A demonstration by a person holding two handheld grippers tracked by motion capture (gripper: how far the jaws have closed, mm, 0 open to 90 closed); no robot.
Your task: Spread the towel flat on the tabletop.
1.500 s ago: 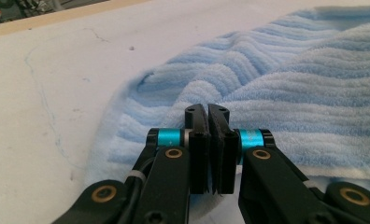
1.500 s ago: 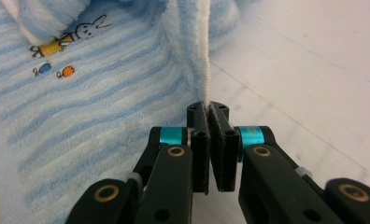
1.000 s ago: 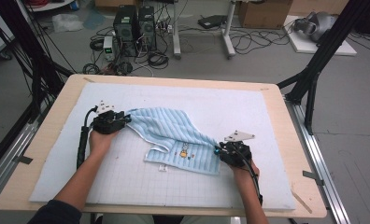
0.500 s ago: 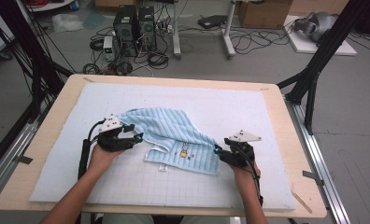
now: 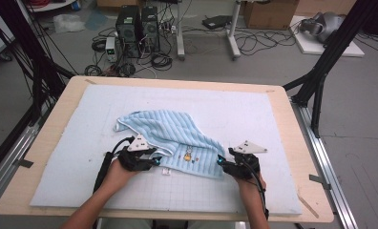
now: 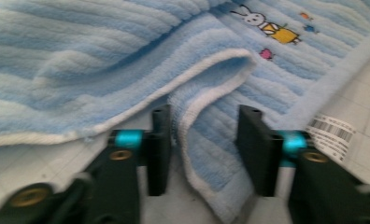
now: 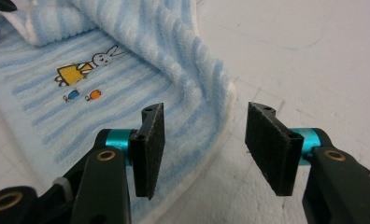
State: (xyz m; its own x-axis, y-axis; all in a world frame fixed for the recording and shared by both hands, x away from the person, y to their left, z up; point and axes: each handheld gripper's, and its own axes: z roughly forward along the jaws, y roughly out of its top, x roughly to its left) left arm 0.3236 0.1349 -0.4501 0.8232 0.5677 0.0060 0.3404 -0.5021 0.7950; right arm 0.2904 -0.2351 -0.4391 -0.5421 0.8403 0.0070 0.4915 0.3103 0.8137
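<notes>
High view put the blue striped towel [image 5: 170, 138] rumpled at centre frame on the white mat [image 5: 254, 109]; I judged I was mid-fold. My left gripper [image 5: 154, 162], moved from the towel's upper-left to its lower edge, was closing around a white-trimmed flap [image 6: 211, 140], not yet pinched. My right gripper [image 5: 220, 162] gaped, having just widened, over the lower-right corner [image 7: 211, 121]. Next I needed firm grips.

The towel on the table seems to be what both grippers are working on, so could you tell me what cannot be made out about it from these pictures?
- Towel, high view: the folded-over upper layer hides the part beneath it.
- Label, left gripper view: print too blurred to read.
- Left gripper, left gripper view: the towel's hem lies between its jaws; motion blur hides whether both pads press it.
- Right gripper, right gripper view: its own left jaw covers part of the towel's corner.
</notes>
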